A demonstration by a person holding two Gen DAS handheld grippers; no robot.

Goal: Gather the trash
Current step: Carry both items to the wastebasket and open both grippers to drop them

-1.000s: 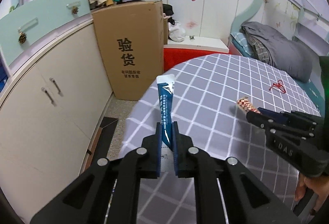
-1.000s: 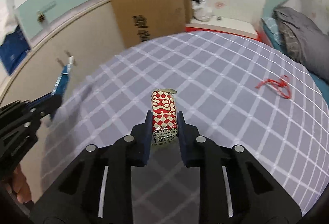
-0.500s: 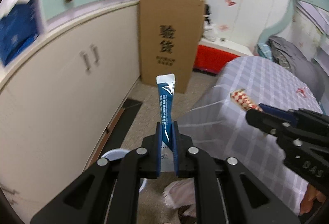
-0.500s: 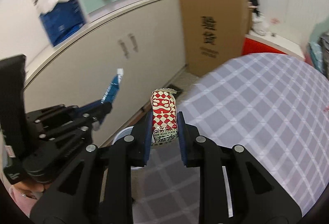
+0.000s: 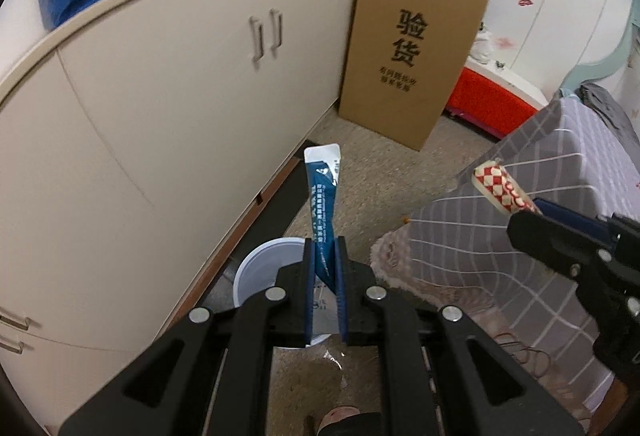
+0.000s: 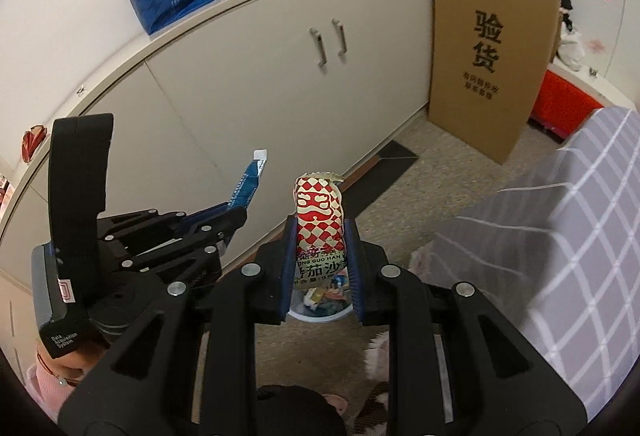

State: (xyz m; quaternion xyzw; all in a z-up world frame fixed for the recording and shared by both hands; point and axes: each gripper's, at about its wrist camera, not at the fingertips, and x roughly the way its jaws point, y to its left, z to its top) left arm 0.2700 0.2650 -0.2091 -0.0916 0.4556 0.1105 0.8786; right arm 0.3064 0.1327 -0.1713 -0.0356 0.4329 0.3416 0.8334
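My left gripper (image 5: 325,248) is shut on a thin blue sachet (image 5: 322,196) with a white top that sticks up between the jaws. My right gripper (image 6: 319,232) is shut on a red-and-white checked snack wrapper (image 6: 319,212). A white round bin (image 5: 264,268) stands on the floor by the cabinet, just below and behind my left gripper's jaws. In the right wrist view the bin (image 6: 320,310), with wrappers inside, shows under the right jaws. The left gripper (image 6: 236,214) with its sachet (image 6: 250,184) appears left of the right one. The right gripper (image 5: 520,214) with its wrapper (image 5: 498,188) shows at right.
Cream cabinet doors (image 5: 180,108) run along the left. A tall cardboard box (image 5: 408,48) leans at the far end, with a red crate (image 5: 488,104) beyond. The checked grey bedcover (image 5: 520,236) hangs at right. A dark mat (image 6: 394,160) and a furry slipper (image 6: 378,352) lie on the floor.
Both grippers have swung left off the bed and down toward the floor, each keeping its wrapper. The white bin has come into view beneath them.
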